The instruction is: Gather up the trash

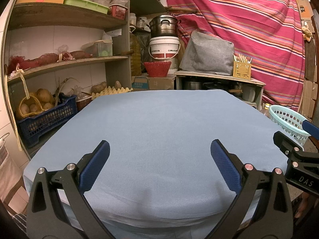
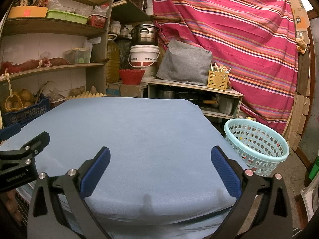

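Observation:
My left gripper (image 1: 160, 149) is open and empty above the near part of a table covered with a light blue cloth (image 1: 159, 123). My right gripper (image 2: 160, 155) is open and empty above the same cloth (image 2: 129, 129), to the right of the left one. No trash shows on the cloth. A light blue plastic laundry-style basket (image 2: 257, 145) stands on the floor just right of the table; small coloured bits show through its holes. The basket also shows at the right edge of the left wrist view (image 1: 287, 121). The right gripper's finger (image 1: 287, 143) shows in the left wrist view.
Wooden shelves (image 1: 65, 61) with potatoes, crates and boxes stand at the left. A white bucket (image 1: 164, 47) with a steel pot on it, a red bowl, a grey cover on a low cabinet (image 1: 217, 77) and a striped red cloth (image 1: 249, 29) stand behind the table.

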Demonstrator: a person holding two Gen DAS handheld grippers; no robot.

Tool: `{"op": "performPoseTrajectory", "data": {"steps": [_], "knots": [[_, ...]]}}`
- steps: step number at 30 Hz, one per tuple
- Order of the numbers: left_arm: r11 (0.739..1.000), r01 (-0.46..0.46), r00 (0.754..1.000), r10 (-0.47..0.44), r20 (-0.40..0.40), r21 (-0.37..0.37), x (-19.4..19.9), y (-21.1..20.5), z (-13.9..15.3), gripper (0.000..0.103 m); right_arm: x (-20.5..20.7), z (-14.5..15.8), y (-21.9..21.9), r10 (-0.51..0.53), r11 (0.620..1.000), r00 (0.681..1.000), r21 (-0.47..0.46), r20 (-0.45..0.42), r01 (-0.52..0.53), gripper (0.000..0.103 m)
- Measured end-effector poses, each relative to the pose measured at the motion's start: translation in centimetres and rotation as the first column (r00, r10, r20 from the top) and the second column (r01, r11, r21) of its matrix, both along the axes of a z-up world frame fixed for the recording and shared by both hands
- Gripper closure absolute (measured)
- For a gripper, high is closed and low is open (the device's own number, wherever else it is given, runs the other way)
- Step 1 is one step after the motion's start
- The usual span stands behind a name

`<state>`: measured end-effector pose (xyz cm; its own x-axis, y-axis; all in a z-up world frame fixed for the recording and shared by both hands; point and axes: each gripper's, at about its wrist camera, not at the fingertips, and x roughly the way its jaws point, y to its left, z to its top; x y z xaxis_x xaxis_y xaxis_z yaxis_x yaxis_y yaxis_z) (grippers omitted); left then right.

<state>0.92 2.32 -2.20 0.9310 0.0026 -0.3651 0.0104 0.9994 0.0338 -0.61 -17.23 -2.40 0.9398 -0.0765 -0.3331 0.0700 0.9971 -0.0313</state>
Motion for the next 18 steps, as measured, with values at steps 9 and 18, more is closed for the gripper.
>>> {"op": "performPoseTrajectory", "data": {"steps": [9, 18], "knots": [[1.0, 0.003, 1.0, -0.003, 0.006, 0.006, -0.11, 0.19, 0.16, 0.005, -0.04, 0.01, 0.05, 0.0, 1.0, 1.0, -0.001, 0.0, 0.0, 0.005], [1.0, -0.001, 1.0, 0.001, 0.009, 0.008, -0.3, 0.39, 0.4, 0.005, -0.04, -0.02, -0.06, 0.002, 1.0, 1.0, -0.001, -0.001, -0.002, 0.005]]}}
